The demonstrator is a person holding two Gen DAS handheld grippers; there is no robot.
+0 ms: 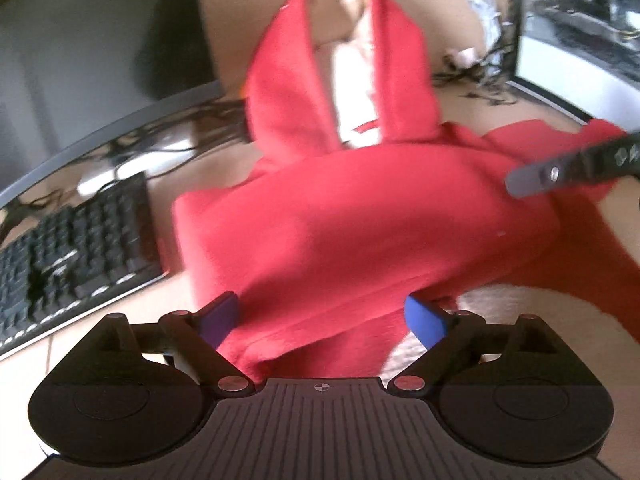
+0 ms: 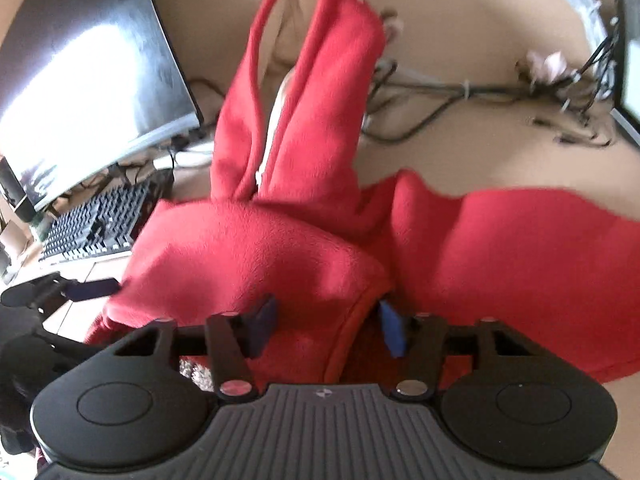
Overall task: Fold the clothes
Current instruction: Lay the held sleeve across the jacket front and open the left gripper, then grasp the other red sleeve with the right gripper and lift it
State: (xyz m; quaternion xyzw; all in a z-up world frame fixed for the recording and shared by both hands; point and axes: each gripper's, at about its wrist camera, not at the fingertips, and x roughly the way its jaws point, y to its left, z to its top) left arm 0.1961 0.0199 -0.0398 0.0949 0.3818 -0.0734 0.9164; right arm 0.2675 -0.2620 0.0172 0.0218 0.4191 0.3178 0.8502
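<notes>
A: Where is the red hoodie (image 1: 320, 216)?

B: On the tan desk (image 2: 460, 20), directly ahead of both grippers, hood farthest away. The left gripper (image 1: 324, 320) has jaws spread wide, fabric bunched between, not pinched. The right gripper (image 2: 326, 326) likewise straddles a folded hem.

A: How will it handle?

B: Likely soft, limp fleece; grip hems or seams.

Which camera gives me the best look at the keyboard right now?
The left wrist view: the keyboard fills the left edge, large, with individual dark keys visible beside the red hoodie. The right wrist view shows the same keyboard smaller, farther off and blurrier.
</notes>
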